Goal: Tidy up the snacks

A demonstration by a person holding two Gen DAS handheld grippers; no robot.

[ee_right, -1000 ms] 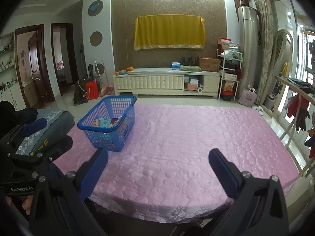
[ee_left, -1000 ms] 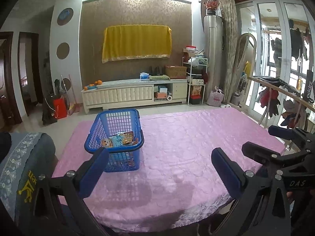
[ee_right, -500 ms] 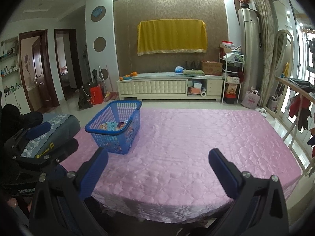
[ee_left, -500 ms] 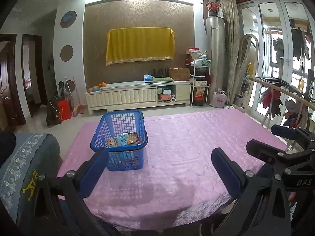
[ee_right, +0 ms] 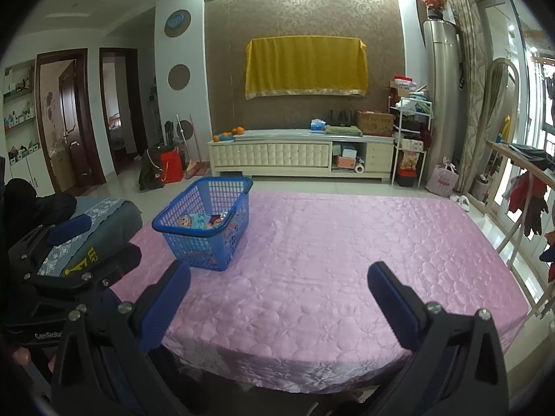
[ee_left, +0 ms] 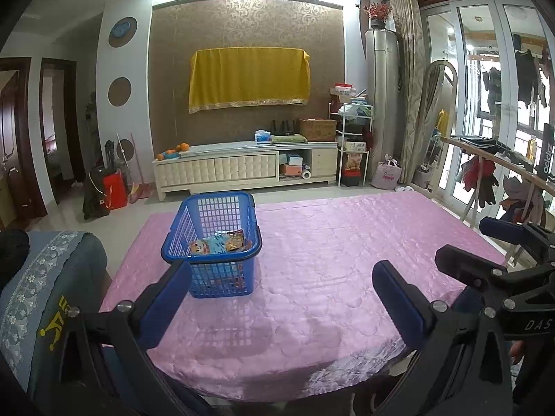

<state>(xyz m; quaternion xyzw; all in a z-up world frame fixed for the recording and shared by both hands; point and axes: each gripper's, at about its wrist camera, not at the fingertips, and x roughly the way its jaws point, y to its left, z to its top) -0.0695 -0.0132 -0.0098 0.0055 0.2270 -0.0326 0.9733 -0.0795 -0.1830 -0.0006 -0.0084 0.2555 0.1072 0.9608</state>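
A blue plastic basket stands on the left part of the table with the pink cloth. Several snack packets lie inside it. It also shows in the right wrist view, with the packets in it. My left gripper is open and empty, held above the table's near edge, close in front of the basket. My right gripper is open and empty over the near edge, to the right of the basket. Each gripper shows at the side of the other's view.
A chair back with a grey-blue cover stands at the table's left. A white TV cabinet and a yellow-draped screen are beyond the table. A clothes rail runs along the right.
Both grippers have pulled back and risen slightly, so the basket sits farther off and higher in both views. Both stay open and empty.
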